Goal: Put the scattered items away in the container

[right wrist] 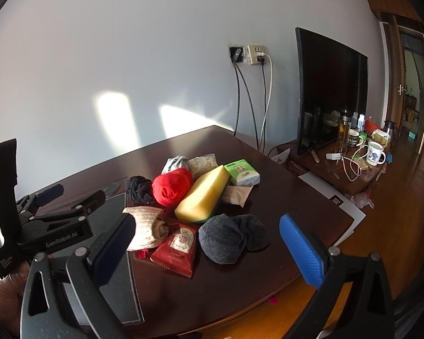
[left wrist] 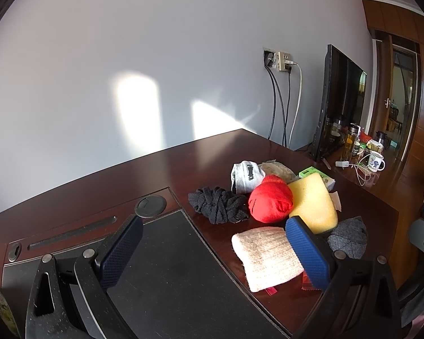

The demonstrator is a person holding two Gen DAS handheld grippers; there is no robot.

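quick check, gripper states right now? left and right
Left gripper: open, holding nothing, above the desk mat beside the beige sock.
Right gripper: open, holding nothing, aimed at the pile near the grey cap.

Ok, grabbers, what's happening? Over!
Left gripper open, empty. Right gripper open, empty. Pile on desk. No container visible.

"GenRobot.AI" on left gripper (right wrist: 49, 195)
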